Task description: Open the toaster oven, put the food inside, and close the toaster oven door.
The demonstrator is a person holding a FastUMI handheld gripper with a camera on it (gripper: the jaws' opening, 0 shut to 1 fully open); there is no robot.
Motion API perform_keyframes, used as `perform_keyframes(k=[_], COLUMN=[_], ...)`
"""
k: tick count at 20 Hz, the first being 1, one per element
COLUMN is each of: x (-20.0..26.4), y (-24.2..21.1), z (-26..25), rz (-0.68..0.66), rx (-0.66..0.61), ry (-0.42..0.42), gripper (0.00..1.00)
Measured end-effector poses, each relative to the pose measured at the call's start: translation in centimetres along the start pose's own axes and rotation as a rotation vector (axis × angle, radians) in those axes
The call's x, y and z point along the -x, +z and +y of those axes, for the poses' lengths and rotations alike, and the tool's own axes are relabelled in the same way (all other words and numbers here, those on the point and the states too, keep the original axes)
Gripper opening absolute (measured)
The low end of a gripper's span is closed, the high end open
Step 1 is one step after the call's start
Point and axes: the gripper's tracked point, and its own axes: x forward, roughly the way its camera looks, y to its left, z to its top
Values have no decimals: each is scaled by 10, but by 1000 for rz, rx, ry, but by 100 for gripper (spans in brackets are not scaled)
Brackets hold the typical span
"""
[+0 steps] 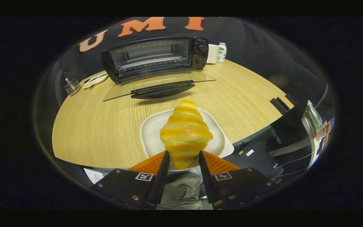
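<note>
While the toaster oven [155, 58] sits at the far side of the round wooden table [99, 126] with its glass door [159, 85] already folded down flat, we have the croissant [185, 134] between our two fingers. Our gripper [184, 165] squeezes the near tip of the croissant from both sides, and the rest of it sticks out ahead of the fingers, over the white plate [150, 132]. We cannot tell if it is lifted off the plate or is touching it. So we think the opening step is done and the step in hand is putting the food inside. Next we need to carry the croissant forward over the table, pass above the open door and its dark handle [162, 89], and set it on the rack inside. We should keep it high enough so it does not bump the door edge. Off to the sides we see a small bottle [221, 52] past the knobs, a glass holder [72, 86] and a flat white thing [95, 79] on the other side. None of these sit in our way.
</note>
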Motion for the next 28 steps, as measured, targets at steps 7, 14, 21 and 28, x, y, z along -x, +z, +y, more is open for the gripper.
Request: perform_keyframes(k=[7, 14, 21, 28], x=[24, 69, 75, 49], y=[20, 72, 137, 191], z=[3, -4, 21, 68], rz=[-45, -159, -238, -257], rx=[-150, -216, -242, -292], ry=[100, 188, 320, 505], gripper=[24, 23, 23, 23])
